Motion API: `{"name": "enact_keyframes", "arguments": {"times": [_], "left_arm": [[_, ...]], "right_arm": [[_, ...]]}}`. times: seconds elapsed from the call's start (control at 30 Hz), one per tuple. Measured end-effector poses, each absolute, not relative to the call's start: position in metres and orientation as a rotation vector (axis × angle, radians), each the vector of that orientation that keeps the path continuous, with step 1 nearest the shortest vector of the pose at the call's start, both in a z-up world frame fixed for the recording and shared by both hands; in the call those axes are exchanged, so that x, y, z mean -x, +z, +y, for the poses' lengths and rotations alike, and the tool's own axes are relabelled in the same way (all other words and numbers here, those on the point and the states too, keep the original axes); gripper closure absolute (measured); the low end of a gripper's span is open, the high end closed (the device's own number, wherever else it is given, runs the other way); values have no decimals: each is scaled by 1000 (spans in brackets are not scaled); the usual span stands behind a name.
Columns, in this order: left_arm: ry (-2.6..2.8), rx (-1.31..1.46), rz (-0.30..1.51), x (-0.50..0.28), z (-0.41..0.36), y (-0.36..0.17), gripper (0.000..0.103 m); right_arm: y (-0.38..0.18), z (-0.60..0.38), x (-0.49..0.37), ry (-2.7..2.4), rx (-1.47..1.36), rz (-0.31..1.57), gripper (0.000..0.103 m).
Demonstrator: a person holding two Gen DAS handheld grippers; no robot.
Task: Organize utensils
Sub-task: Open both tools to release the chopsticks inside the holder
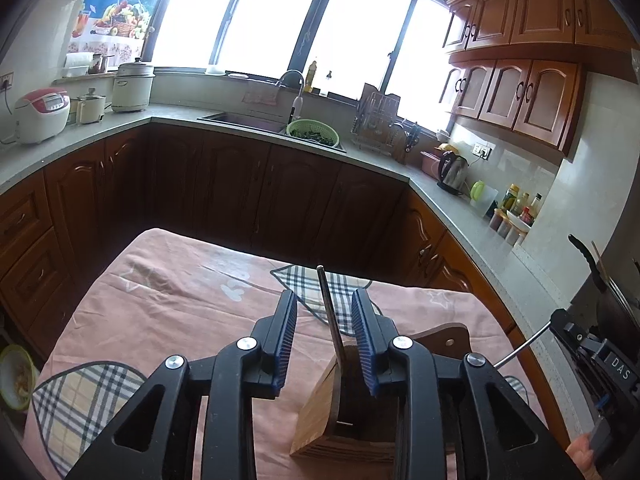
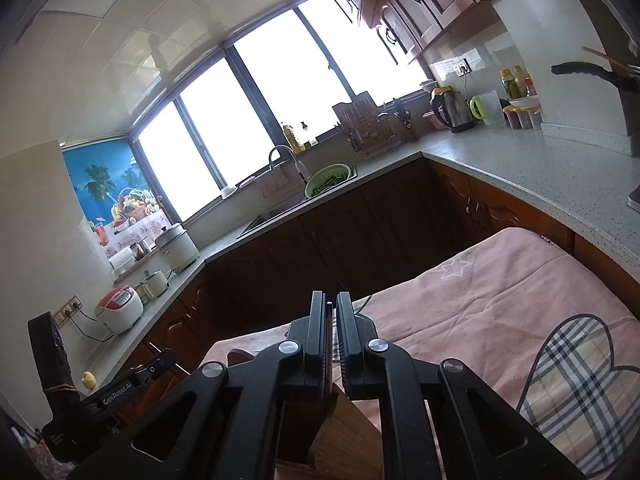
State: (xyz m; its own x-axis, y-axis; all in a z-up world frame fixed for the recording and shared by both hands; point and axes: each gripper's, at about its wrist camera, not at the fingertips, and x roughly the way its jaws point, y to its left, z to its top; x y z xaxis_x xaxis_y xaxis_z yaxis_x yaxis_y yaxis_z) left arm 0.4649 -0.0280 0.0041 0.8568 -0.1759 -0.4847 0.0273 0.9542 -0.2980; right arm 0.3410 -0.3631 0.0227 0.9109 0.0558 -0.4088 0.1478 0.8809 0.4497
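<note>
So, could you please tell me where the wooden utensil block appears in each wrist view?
Left wrist: wooden utensil block at bottom centre, behind the left claw.
Right wrist: bottom centre, mostly hidden below the right claw, block.
Shared landmark: green colander at the sink.

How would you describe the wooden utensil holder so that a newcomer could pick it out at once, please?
Start at the table under the pink cloth. Near its front edge stands the wooden utensil holder, a light block with a dark inner compartment. It alone holds an upright metal utensil handle, rising between the open left gripper fingers.
</note>
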Motion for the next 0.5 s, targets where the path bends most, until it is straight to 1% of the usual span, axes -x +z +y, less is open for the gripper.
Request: {"name": "enact_keyframes", "arguments": {"times": [0.03,0.07,0.1,0.13,0.17,0.2,0.23,0.3,0.33,0.37,0.43,0.5], "left_arm": [[-109,285,529,-463,-28,5,70],[-110,283,528,-461,-27,6,66],[-111,282,526,-458,-26,6,57],[-109,281,523,-456,-25,8,54],[-106,277,518,-452,-24,9,48],[-98,274,517,-449,-23,9,39],[-91,271,516,-445,-21,10,35],[-88,264,511,-434,-19,10,31],[-81,259,515,-429,-17,10,28],[-73,255,517,-423,-16,10,22],[-69,244,513,-408,-14,11,22],[-65,232,521,-393,-14,11,21]], "right_arm": [[22,-364,-341,-49,-496,428,93],[22,-364,-340,-51,-500,430,89],[21,-365,-340,-55,-504,432,84],[21,-366,-338,-61,-509,432,66],[21,-368,-336,-60,-517,427,38],[21,-370,-333,-60,-527,418,29],[22,-371,-329,-63,-536,405,25],[25,-373,-322,-66,-543,393,25],[26,-373,-319,-64,-549,393,21],[27,-374,-315,-60,-557,393,15],[28,-376,-306,-56,-565,392,12],[29,-376,-296,-57,-568,394,12]]}}
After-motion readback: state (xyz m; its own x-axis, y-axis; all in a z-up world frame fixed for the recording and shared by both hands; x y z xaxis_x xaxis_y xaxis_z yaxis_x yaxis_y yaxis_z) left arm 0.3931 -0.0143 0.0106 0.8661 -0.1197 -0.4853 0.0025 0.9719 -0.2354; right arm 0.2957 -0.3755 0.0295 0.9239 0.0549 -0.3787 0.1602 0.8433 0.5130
